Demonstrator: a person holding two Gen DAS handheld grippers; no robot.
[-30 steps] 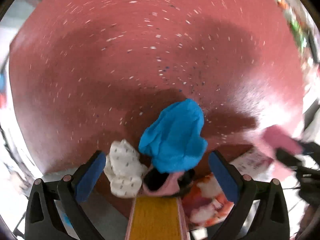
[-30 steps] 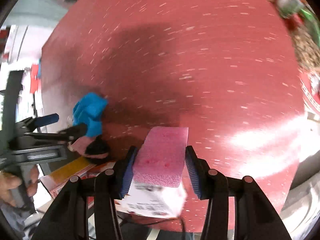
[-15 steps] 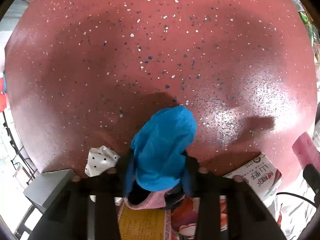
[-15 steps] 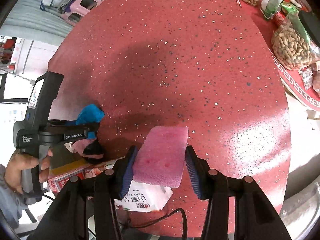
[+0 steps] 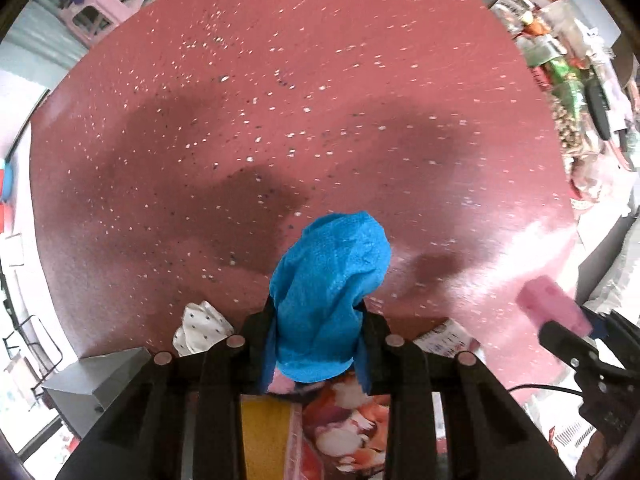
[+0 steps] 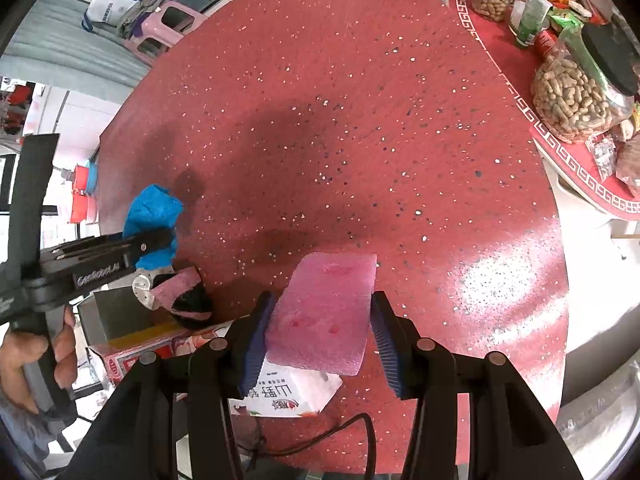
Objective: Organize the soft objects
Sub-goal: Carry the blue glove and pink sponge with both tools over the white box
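My left gripper point(image 5: 316, 332) is shut on a blue cloth point(image 5: 332, 288) and holds it above the red speckled table point(image 5: 280, 100). The cloth also shows in the right wrist view point(image 6: 154, 216), clamped in the left gripper point(image 6: 160, 240). My right gripper point(image 6: 320, 328) is shut on a pink sponge block point(image 6: 328, 312), held above the table's near edge. The sponge shows at the right of the left wrist view point(image 5: 552, 312). A white dotted cloth point(image 5: 200, 326) and a pink and black soft item point(image 6: 188, 300) lie below the left gripper.
A grey box point(image 6: 116, 316) and a printed carton point(image 6: 288, 392) sit at the near table edge. A second table point(image 6: 560, 80) at the right holds a bag of peanuts point(image 6: 572, 100), jars and bottles. A pink stool point(image 6: 160, 28) stands beyond the table.
My left gripper closed on the blue cloth and lifted it away from the pile. My right gripper keeps its hold on the pink sponge and has barely moved.
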